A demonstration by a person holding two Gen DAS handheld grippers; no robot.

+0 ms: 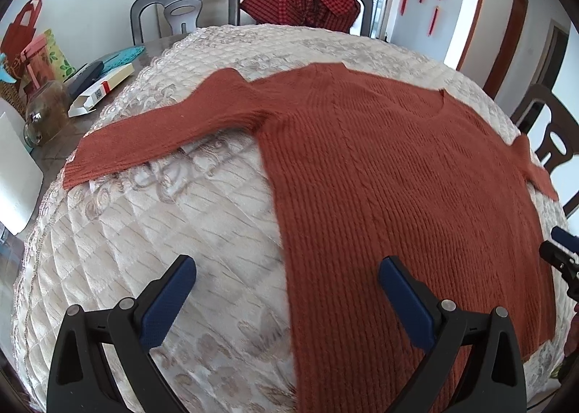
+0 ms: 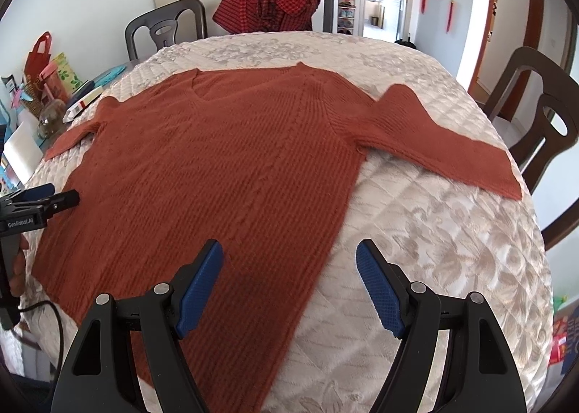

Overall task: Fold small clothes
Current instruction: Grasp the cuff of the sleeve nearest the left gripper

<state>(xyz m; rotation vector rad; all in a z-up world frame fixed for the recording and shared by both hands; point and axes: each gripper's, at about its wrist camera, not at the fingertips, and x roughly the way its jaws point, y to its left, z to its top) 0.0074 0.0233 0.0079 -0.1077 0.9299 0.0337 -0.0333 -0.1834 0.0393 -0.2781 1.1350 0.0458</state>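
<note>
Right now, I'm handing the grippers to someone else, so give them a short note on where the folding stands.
Left gripper: open, holding nothing, over the sweater's left side edge near the hem.
Right gripper: open, holding nothing, over the right side edge near the hem.
Rust-orange knit sweater: flat on the quilted table cover, neckline away from you, both sleeves spread out to the sides.
Done: sweater laid out flat, no fold visible.
Left: all the folding; probably sleeves in first, then the body.
Red checked garment hangs on the far chair.
</note>
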